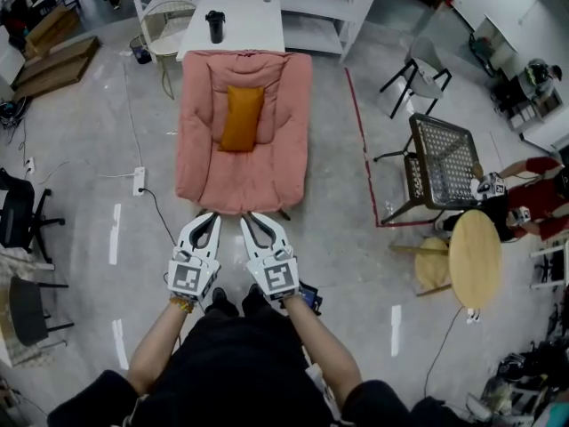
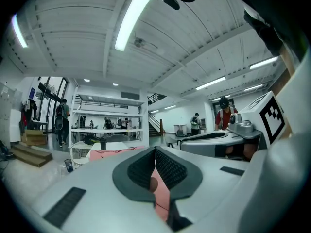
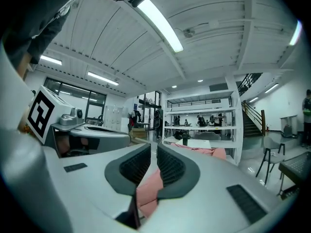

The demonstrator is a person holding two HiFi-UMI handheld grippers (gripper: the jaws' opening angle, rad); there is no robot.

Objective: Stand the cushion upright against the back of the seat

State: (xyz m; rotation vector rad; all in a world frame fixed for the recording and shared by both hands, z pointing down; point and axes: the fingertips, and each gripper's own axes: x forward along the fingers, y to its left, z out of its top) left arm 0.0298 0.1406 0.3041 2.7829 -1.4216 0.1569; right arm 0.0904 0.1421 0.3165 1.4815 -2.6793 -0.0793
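An orange cushion [image 1: 242,118] rests lengthwise on the upper middle of the pink padded seat [image 1: 267,178]. From above I cannot tell whether it leans on the back or lies flat. Both grippers are level, side by side just short of the seat's front edge, and touch nothing. The left gripper [image 1: 210,217] [image 2: 155,152] has its pads meeting at the tips with nothing between them. The right gripper [image 1: 252,219] [image 3: 154,149] shows a thin slit between its pads, also with nothing in it. The seat's pink fabric [image 3: 148,191] shows below the jaws in both gripper views.
Behind the seat stands a white table [image 1: 253,20] with a black bottle [image 1: 214,27], and beyond it white shelving. A red tape line [image 1: 360,132] runs along the floor on the right, near a black mesh chair [image 1: 442,163] and a round wooden table [image 1: 474,258]. A power strip [image 1: 139,181] lies on the left.
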